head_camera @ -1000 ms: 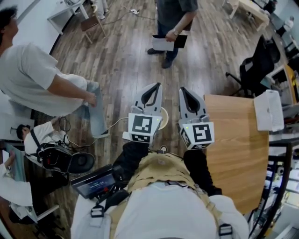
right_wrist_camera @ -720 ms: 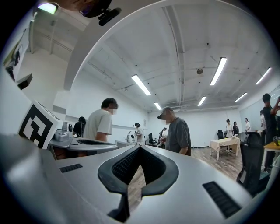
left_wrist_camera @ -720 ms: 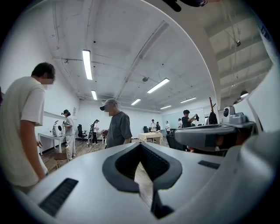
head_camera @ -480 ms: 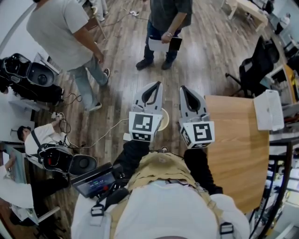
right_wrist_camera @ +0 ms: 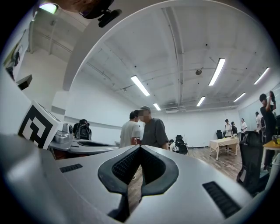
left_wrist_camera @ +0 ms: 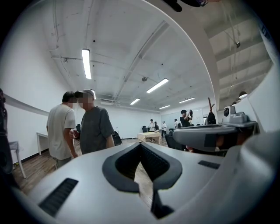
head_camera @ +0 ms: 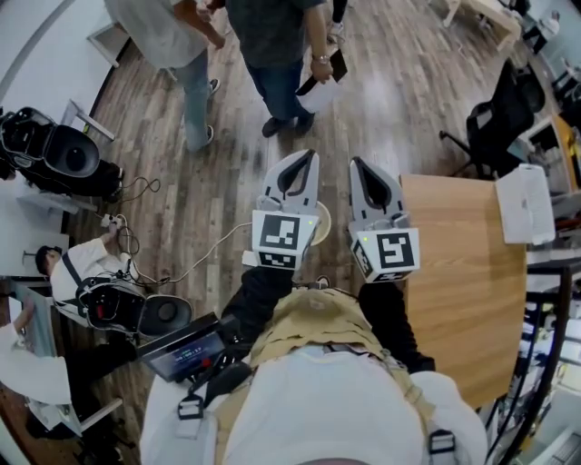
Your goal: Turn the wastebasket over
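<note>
Grippers unchanged over the last second: left gripper [head_camera: 304, 159] and right gripper [head_camera: 357, 165] are held level side by side in front of the person's chest. Each one's own view shows the jaws closed together with nothing between them. What changed is the bystanders. The one in the light shirt [head_camera: 168, 27] was bent low at the left a second ago, stood up half a second ago, and is now at the top edge next to the one in the dark shirt [head_camera: 272, 41], who has stepped closer. Both gripper views show the pair standing together ahead. With the light shirt gone from the left, the black camera gear [head_camera: 54, 154] there is uncovered. The only candidate for the wastebasket [head_camera: 321, 223] is a round pale rim on the floor [head_camera: 209, 191], half hidden under the left gripper and just beside the table [head_camera: 463, 272] corner; I can't be sure it is one. It hasn't moved. My read is that the task hasn't started: nothing is gripped and neither gripper points down at the rim. Opening the jaws and lowering them to the rim look like the first moves, and the bystanders stand well apart from it.
</note>
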`<state>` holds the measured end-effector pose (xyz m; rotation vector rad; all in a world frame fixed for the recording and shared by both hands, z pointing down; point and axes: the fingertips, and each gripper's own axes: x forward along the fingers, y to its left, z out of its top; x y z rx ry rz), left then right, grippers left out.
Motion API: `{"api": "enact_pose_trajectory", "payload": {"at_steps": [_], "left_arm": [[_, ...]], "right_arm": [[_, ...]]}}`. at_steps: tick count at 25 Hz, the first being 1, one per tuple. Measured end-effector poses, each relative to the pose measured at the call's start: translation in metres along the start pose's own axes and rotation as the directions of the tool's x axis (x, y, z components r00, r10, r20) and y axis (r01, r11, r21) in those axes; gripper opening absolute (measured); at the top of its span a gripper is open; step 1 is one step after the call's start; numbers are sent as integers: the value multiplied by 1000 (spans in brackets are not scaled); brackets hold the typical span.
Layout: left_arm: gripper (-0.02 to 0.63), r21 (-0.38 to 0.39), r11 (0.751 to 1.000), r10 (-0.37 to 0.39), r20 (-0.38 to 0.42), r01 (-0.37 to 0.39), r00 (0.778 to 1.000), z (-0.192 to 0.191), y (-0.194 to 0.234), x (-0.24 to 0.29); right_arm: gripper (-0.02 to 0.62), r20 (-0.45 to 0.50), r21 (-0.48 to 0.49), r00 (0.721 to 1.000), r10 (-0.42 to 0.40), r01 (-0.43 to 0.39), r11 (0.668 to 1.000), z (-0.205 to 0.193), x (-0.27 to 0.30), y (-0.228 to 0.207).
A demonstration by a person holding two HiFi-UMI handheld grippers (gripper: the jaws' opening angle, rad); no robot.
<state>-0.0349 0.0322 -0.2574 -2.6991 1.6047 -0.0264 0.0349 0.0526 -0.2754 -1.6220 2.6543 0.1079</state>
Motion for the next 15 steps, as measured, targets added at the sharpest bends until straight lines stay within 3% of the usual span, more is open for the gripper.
{"api": "enact_pose_trajectory", "payload": {"at_steps": [15], "left_arm": [[3,1,1000,-13,-7,13,1000,-4,-15,5]], "right_arm": [[20,-5,8,1000,-14,14,1000,-5,-8,-11]]}}
